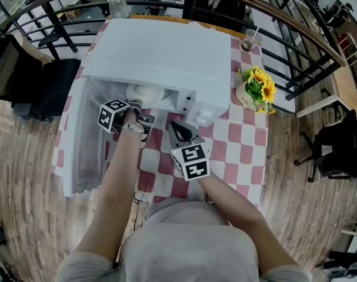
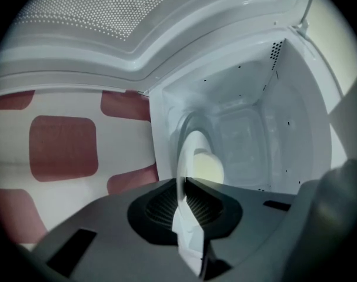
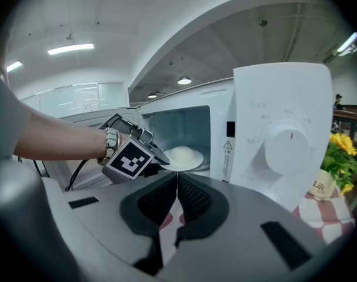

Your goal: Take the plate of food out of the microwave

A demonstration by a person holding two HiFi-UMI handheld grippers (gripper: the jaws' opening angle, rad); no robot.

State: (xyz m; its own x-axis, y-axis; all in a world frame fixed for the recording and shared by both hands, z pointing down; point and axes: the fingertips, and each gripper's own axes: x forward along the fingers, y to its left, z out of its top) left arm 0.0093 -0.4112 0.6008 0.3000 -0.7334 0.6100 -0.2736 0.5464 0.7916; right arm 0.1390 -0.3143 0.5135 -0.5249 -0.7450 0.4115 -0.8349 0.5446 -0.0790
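Left gripper (image 2: 183,188) jaws pinching the plate (image 2: 187,148) rim inside the open microwave (image 1: 160,51), upper centre – right gripper (image 3: 177,178) jaws pressed together (empty), above the checkered counter (image 1: 244,141).

- The microwave (image 1: 166,51) door (image 1: 84,151) hangs wide open on the left and walls off that side.
- Its control panel (image 3: 284,140) closes off the right of the mouth.
- The left gripper (image 2: 183,184), jaws clamped on the plate (image 3: 183,156) rim, fills the mouth's left part.
- The right gripper (image 3: 177,180), jaws together, hovers over open table (image 1: 243,151) in front.
- A sunflower vase (image 1: 254,93) stands well right of the opening.
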